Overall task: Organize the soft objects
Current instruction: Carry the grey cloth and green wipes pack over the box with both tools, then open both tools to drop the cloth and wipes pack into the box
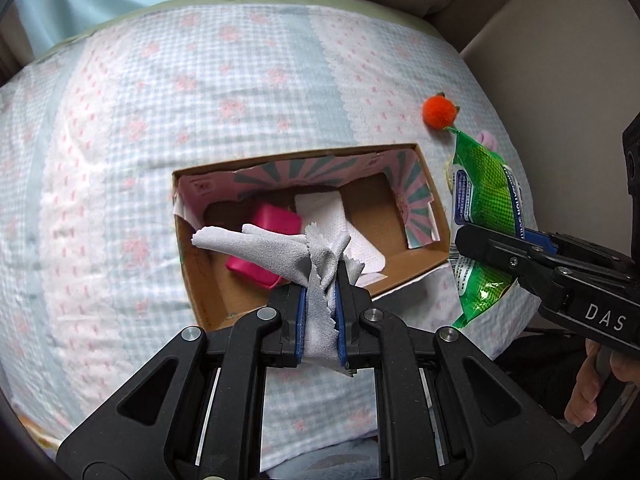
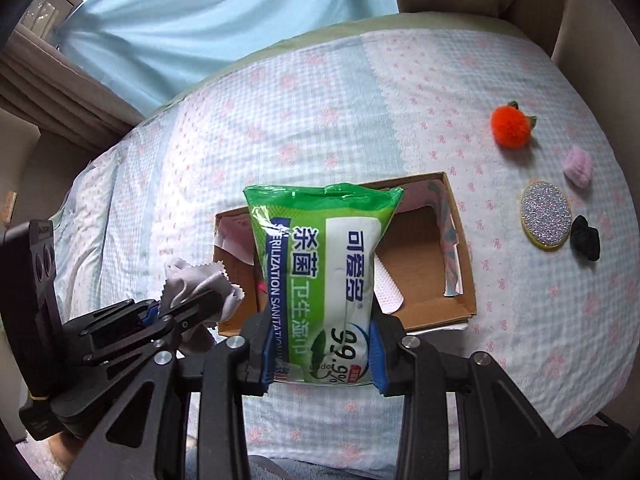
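Note:
My left gripper [image 1: 322, 280] is shut on a grey cloth [image 1: 280, 248] and holds it over the near edge of an open cardboard box [image 1: 436, 204]. The box holds a pink block [image 1: 276, 220] and a white paper towel [image 1: 336, 216]. My right gripper [image 2: 322, 344] is shut on a green pack of wet wipes [image 2: 324, 260], held upright above the box [image 2: 460, 248]. The pack [image 1: 480, 196] and right gripper [image 1: 500, 246] show at the right of the left wrist view. The left gripper [image 2: 188, 304] with the cloth [image 2: 196, 284] shows at the left of the right wrist view.
The box sits on a checked bedspread [image 2: 320, 120]. To its right lie an orange pompom [image 2: 512, 126], a lilac soft piece [image 2: 578, 166], a round glitter pad [image 2: 546, 214] and a black soft piece [image 2: 586, 238]. A pale blue curtain [image 2: 200, 12] hangs behind.

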Tool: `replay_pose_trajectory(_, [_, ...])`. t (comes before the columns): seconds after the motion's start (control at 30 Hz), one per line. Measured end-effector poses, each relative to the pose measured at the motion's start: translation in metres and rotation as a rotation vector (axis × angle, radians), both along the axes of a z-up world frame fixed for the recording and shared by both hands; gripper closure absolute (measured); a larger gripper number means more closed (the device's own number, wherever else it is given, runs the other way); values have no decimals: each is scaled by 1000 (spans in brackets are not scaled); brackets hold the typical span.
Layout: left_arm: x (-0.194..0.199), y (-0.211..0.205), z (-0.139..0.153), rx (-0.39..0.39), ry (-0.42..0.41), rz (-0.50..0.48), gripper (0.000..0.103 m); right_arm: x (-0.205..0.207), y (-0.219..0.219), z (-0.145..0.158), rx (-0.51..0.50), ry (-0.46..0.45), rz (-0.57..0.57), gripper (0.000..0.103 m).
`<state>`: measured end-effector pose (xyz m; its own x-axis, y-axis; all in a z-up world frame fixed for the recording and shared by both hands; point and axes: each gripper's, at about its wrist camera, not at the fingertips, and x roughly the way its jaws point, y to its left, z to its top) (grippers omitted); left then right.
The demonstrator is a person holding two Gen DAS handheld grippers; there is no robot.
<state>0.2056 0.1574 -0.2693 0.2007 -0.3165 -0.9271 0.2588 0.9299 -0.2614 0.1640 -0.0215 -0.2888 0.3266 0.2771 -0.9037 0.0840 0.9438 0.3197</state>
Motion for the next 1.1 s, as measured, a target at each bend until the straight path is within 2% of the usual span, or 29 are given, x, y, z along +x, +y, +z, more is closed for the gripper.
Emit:
replay_pose_trajectory(0.23, [21, 6, -64, 28, 159, -2, 93, 36, -7, -68, 48, 213, -72, 69])
replay_pose_trajectory(0.37, [35, -14, -92, 65, 209, -71, 93, 47, -21, -97, 55, 305, -120, 69])
replay_pose_trajectory(0.53, [33, -48, -111, 133, 202, -211, 93, 59, -30, -108, 23, 337, -130, 69])
replay_pose_trajectory(0.7, [33, -60, -116, 136, 211, -257, 93, 68, -34, -109, -1, 330, -113, 69])
replay_pose_trajectory(0.73, [34, -62, -115, 132, 207, -265, 88, 69, -35, -109, 3, 323, -115, 69])
replay_pose_trajectory(0.77, [35, -62, -113, 130, 199, -267, 62, 70, -35, -109, -1, 313, -117, 69])
replay_pose_trajectory(0.8, [36, -62, -112, 137, 198, -266, 38, 71, -36, -109, -6, 298, -119, 64])
replay_pose_trajectory(0.83, [38, -62, -113, 154, 203, -258, 2, 71, -37, -108, -5, 282, -124, 56])
replay_pose_trajectory(0.9, [39, -57, -111, 171, 188, -232, 0, 71, -40, -107, 2, 265, -151, 0])
replay_pose_trajectory(1.1, [36, -37, -112, 158, 206, -179, 0, 63, -40, -106, 7, 222, -167, 0])
